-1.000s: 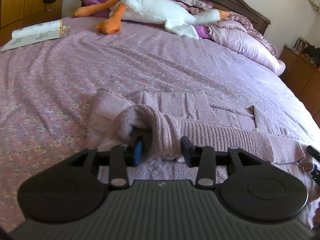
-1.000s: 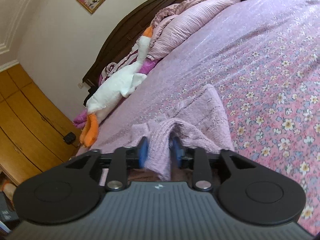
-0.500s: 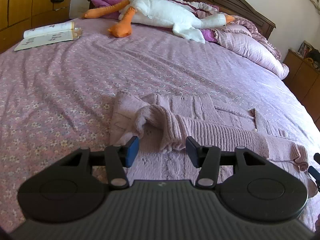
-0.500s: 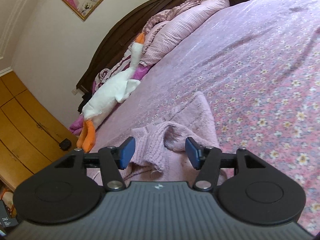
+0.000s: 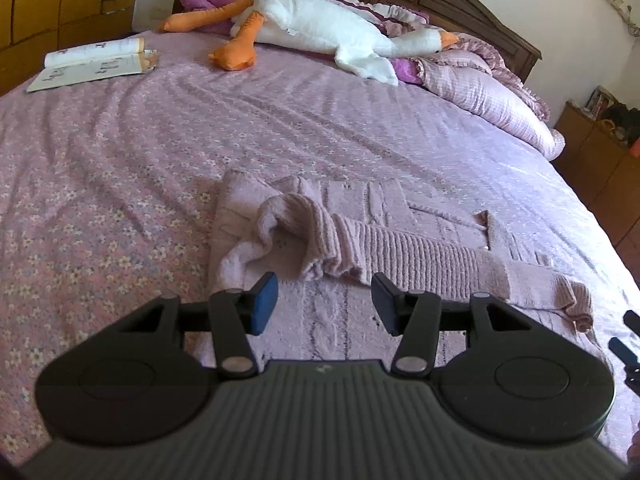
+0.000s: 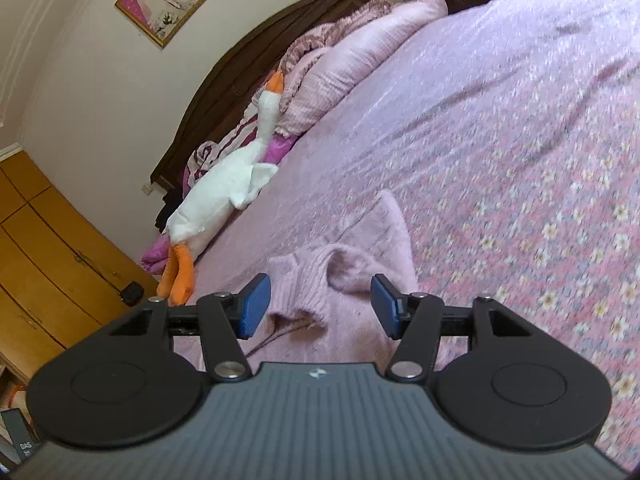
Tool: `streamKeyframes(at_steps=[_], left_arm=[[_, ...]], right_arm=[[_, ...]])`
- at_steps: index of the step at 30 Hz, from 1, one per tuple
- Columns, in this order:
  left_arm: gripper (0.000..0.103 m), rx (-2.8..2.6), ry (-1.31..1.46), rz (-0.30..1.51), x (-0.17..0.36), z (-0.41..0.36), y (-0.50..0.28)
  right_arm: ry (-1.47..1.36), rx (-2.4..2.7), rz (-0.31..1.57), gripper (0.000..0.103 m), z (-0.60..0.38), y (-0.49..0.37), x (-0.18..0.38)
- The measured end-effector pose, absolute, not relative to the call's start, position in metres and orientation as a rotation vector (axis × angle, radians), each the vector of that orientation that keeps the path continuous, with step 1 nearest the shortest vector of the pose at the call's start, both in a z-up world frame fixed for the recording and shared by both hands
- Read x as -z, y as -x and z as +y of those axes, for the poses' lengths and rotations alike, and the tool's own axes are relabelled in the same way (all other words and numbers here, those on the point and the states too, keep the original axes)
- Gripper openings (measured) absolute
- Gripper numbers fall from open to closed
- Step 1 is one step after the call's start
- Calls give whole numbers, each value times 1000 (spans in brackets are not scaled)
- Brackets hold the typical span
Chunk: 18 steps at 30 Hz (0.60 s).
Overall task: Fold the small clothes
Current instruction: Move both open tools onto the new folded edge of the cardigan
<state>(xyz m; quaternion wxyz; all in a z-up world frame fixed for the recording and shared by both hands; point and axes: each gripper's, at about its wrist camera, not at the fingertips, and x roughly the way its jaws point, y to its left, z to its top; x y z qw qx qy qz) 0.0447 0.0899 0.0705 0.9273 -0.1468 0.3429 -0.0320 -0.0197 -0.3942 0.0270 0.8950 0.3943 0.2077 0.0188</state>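
Observation:
A small pale pink knitted sweater lies on the floral pink bedspread, its ribbed hem folded over toward me in a bunched roll. My left gripper is open and empty, just short of the left end of that roll. In the right wrist view the same sweater shows its right end, rumpled, with my right gripper open and empty just above it. Part of the right gripper shows at the right edge of the left wrist view.
A white plush goose lies across the head of the bed beside pink pillows. An open book lies at the far left. A wooden headboard, wardrobe and side cabinet surround the bed.
Both grippers have let go of the sweater's folded edge, opened wide and pulled back from it. The fold now rests on the garment.

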Motion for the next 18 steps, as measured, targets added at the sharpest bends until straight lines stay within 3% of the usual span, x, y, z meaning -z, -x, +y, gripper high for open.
streamKeyframes(at_steps=[16,18], left_arm=[[54,90,432,778,-52,105,-92],[50,114,468,784,-48,106,-98]], right_arm=[[-827,-58,559,63,-377,-38,-16],[-828,-61,571,62,-379,-45,-16]])
